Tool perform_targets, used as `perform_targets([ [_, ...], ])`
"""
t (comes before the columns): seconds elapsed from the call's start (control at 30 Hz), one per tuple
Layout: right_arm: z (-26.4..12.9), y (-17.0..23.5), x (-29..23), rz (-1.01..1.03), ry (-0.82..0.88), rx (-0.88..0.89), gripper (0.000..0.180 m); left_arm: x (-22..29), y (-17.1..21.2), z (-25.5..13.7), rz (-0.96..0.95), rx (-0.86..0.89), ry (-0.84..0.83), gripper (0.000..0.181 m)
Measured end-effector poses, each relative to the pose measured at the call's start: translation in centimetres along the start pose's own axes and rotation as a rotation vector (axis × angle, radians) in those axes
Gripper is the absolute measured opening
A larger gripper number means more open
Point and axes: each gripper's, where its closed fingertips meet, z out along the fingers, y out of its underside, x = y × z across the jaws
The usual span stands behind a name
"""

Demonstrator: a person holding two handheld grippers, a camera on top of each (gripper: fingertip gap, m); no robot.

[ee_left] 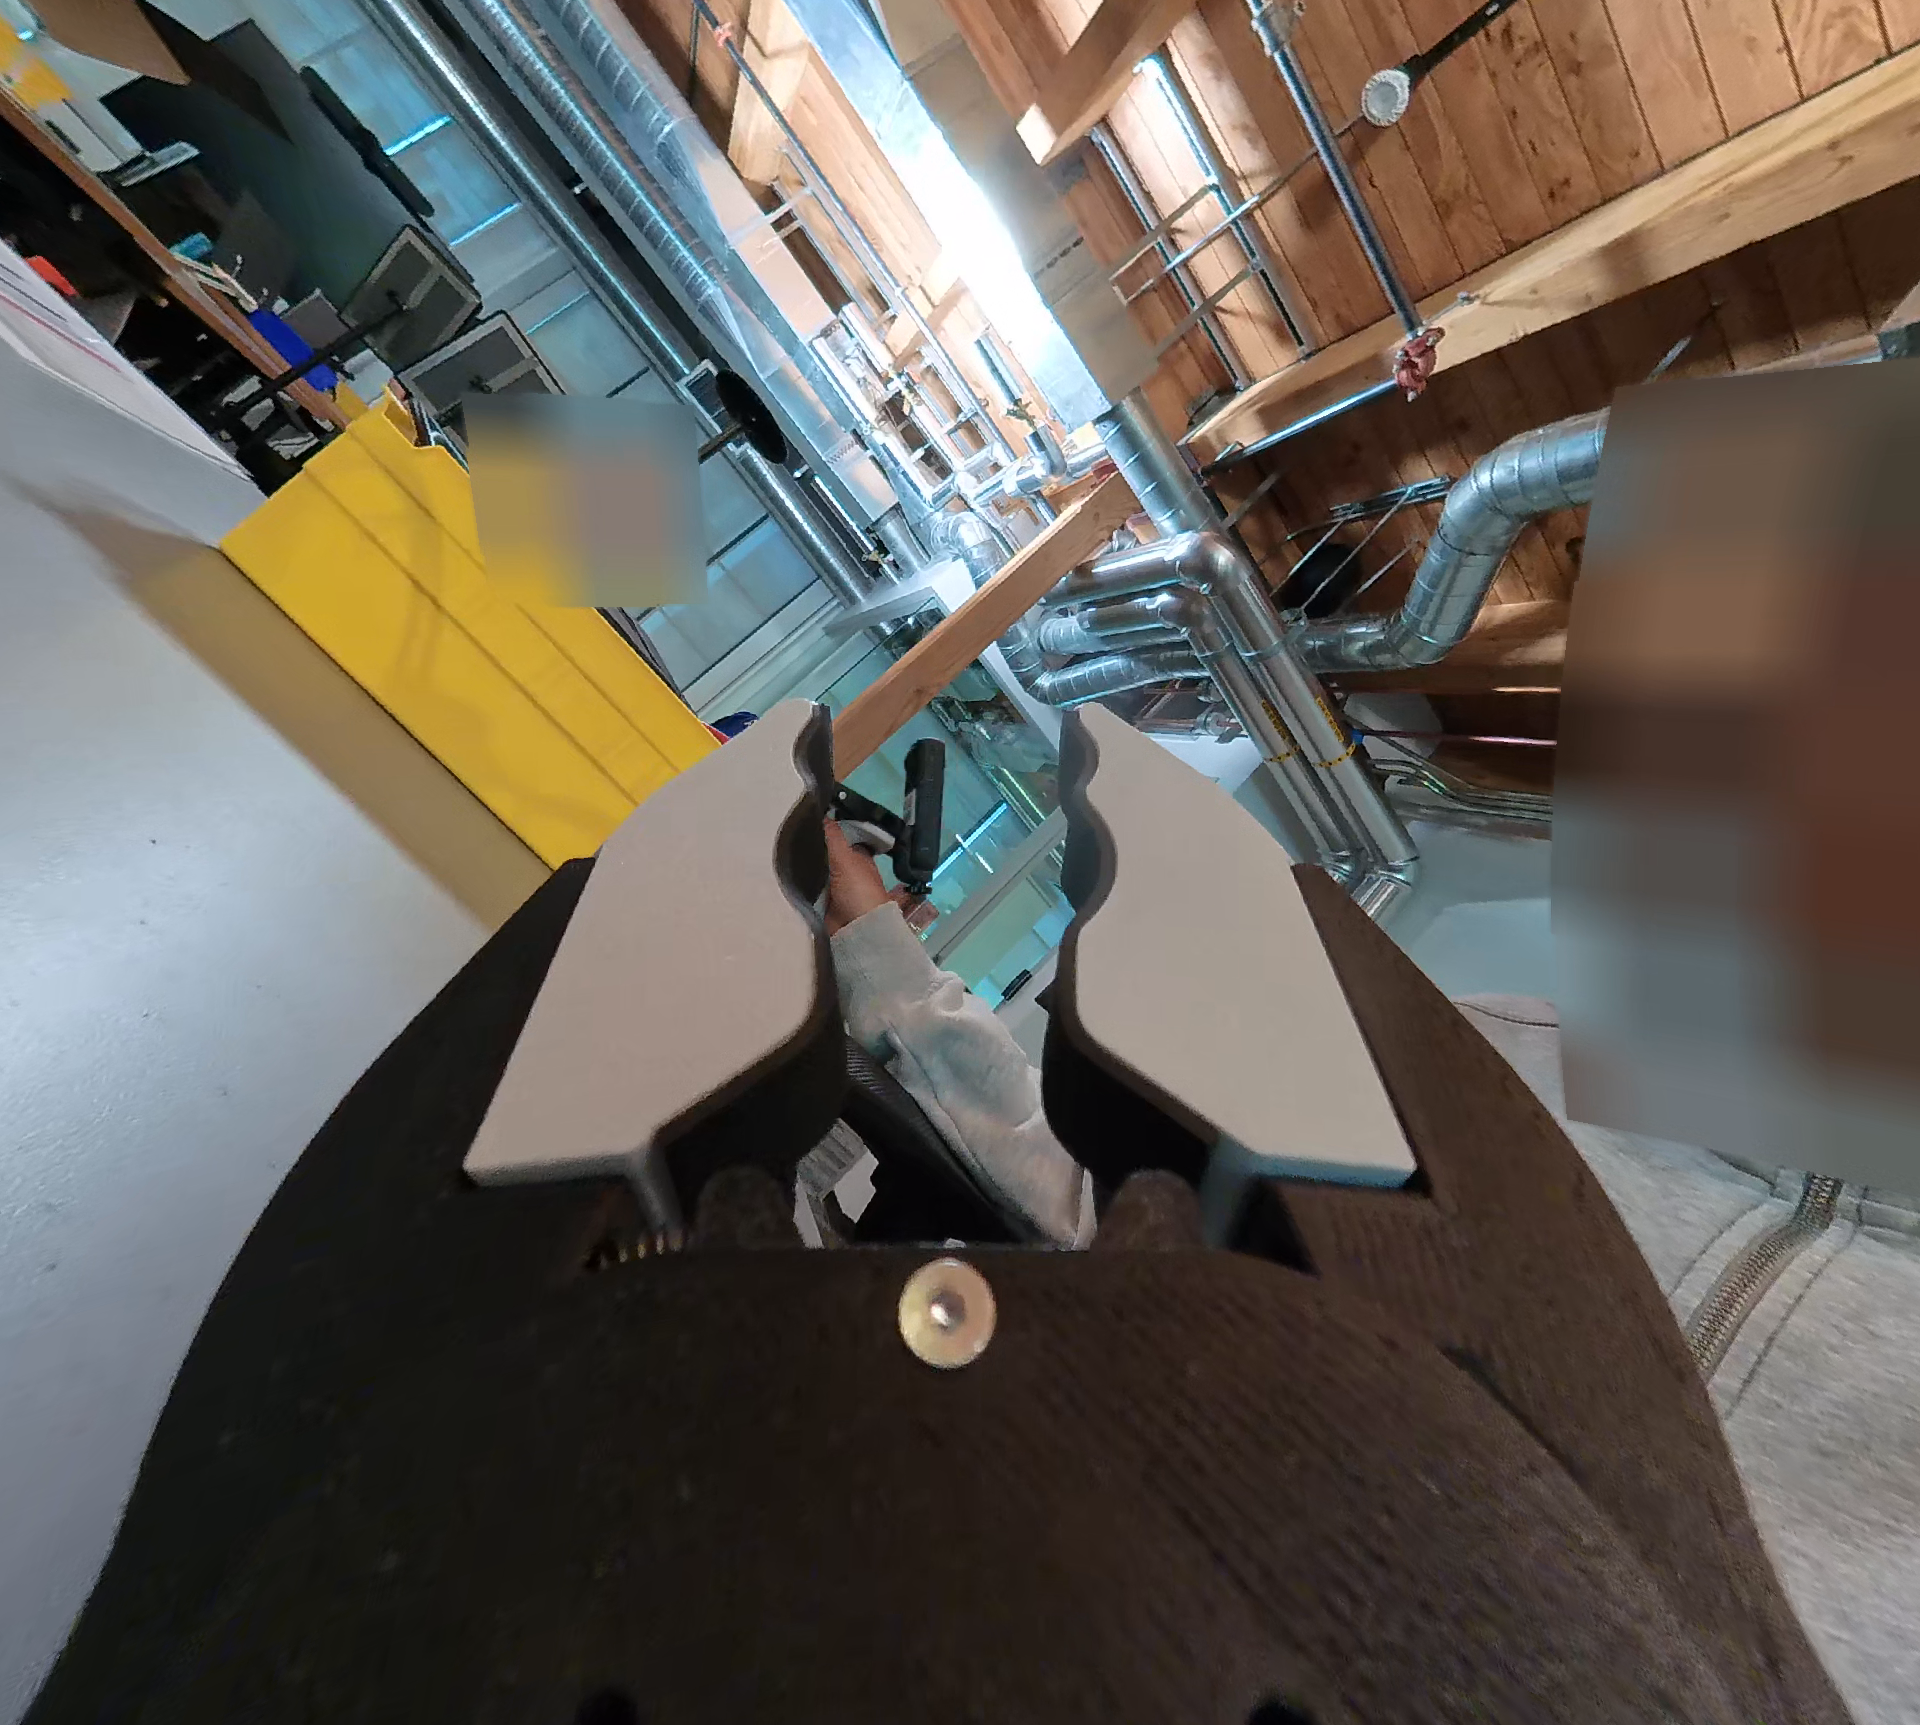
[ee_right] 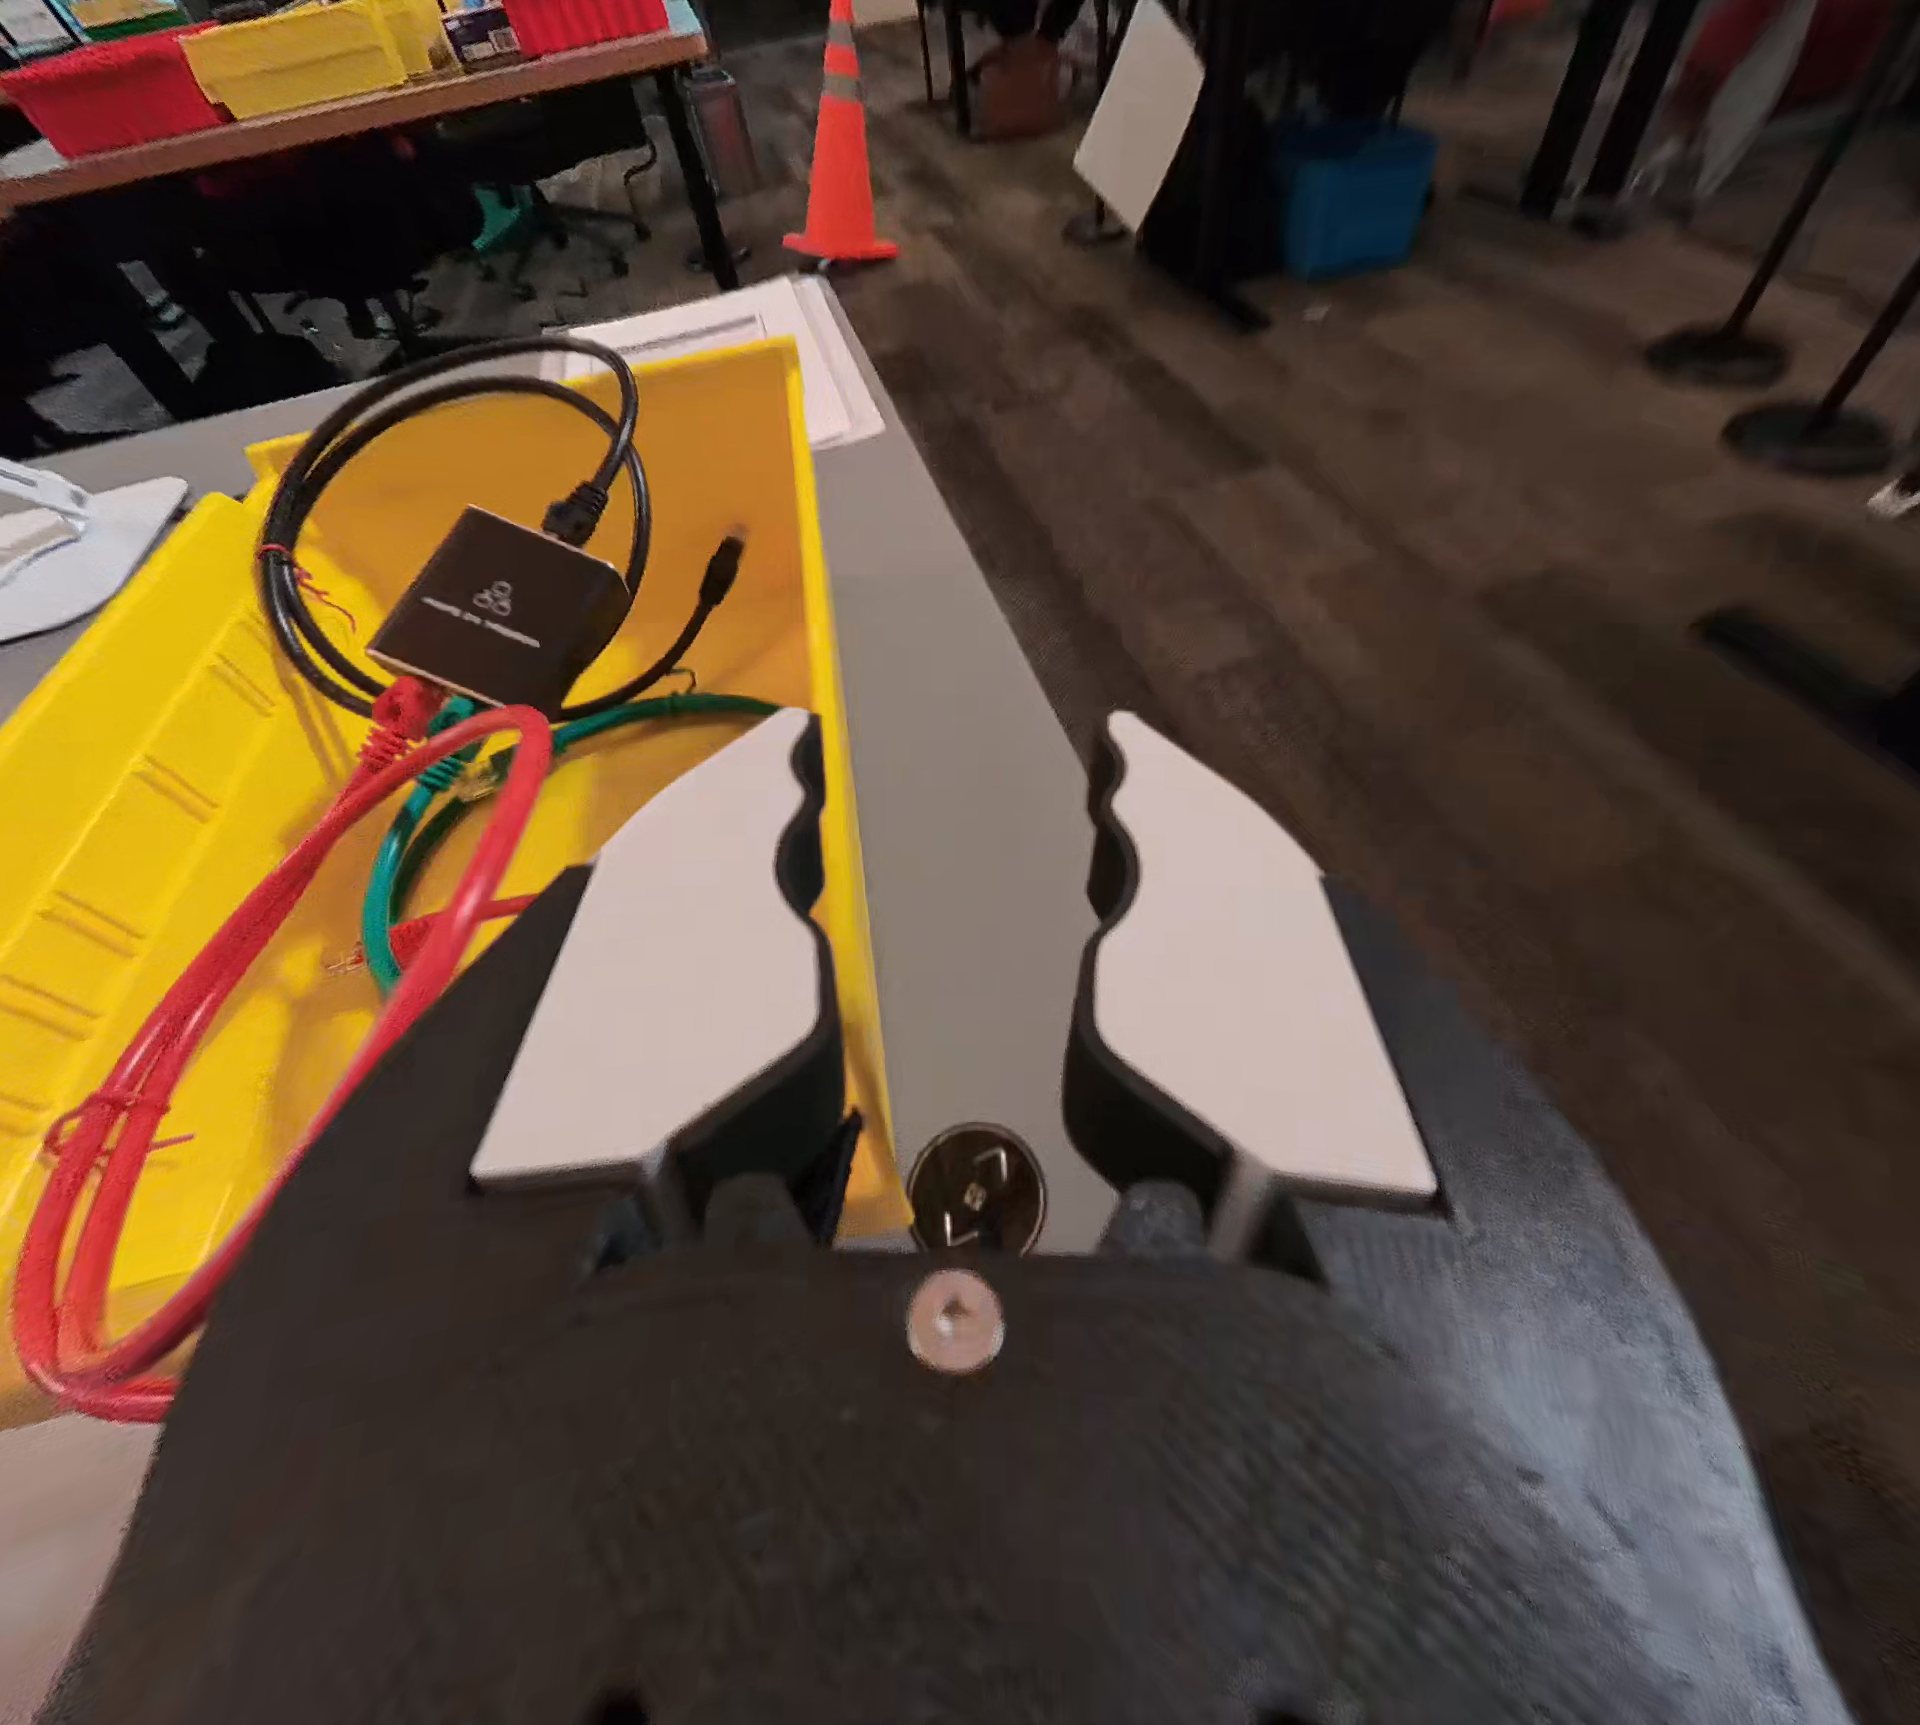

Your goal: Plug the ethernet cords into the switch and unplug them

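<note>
Yellow bin (ee_right: 156,844) holding switch (ee_right: 499,605), red cord (ee_right: 312,896) seemingly plugged in

The bare grey table strip (ee_right: 935,740) lay clear, while 3 cords (red (ee_right: 312,896), green (ee_right: 416,844), black (ee_right: 312,470)) crowded the yellow bin (ee_right: 156,792).

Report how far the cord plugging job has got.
Done: the red cord looks seated in the switch, though blur leaves doubt. In hand: nothing; the right claw and left claw are open and empty. Left: the green cord lies loose in the yellow bin; then unplugging.
</note>
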Motion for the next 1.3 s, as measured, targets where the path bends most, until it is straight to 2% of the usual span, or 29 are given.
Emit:
perform_targets([
  [0.07, 0.5, 1.0, -0.6, 0.050, -0.095, -0.043, 0.039, 0.0, 0.0, 0.0, 0.000, -0.001, -0.001, 0.042],
  [0.17, 0.6, 1.1, -2.2, 0.035, -0.171, -0.042, 0.033, 0.0, 0.1, 0.0, 0.001, -0.002, -0.002, 0.042],
  [0.3, 1.6, 2.3, -2.6, -0.118, -0.104, -0.095, 0.029, 0.0, 0.2, 0.1, 0.001, -0.007, -0.002, 0.042],
  [0.47, 3.9, 4.3, -1.9, -0.269, -0.036, -0.176, 0.041, 0.0, 0.3, 0.1, -0.003, -0.010, 0.001, 0.041],
  [0.53, 4.6, 5.1, -1.9, -0.290, -0.030, -0.218, 0.037, 0.0, 0.4, 0.2, 0.000, -0.019, 0.002, 0.041],
  [0.6, 4.8, 5.3, -2.1, -0.262, -0.050, -0.220, 0.023, 0.1, 0.6, 0.3, 0.004, -0.030, 0.002, 0.041],
  [0.77, 4.7, 5.6, -2.9, -0.130, -0.145, -0.224, 0.005, 0.1, 0.9, 0.5, -0.003, -0.045, 0.011, 0.041],
  [0.93, 4.7, 5.6, -2.9, -0.144, -0.142, -0.221, 0.004, 0.2, 1.1, 0.6, -0.003, -0.060, 0.014, 0.041],
  [1.1, 4.7, 5.6, -3.1, -0.024, -0.188, -0.223, 0.008, 0.3, 1.7, 0.8, 0.002, -0.089, 0.016, 0.042],
  [1.3, 4.6, 5.7, -3.2, -0.136, -0.165, -0.207, 0.005, 0.3, 1.9, 0.9, 0.002, -0.101, 0.013, 0.042],
])
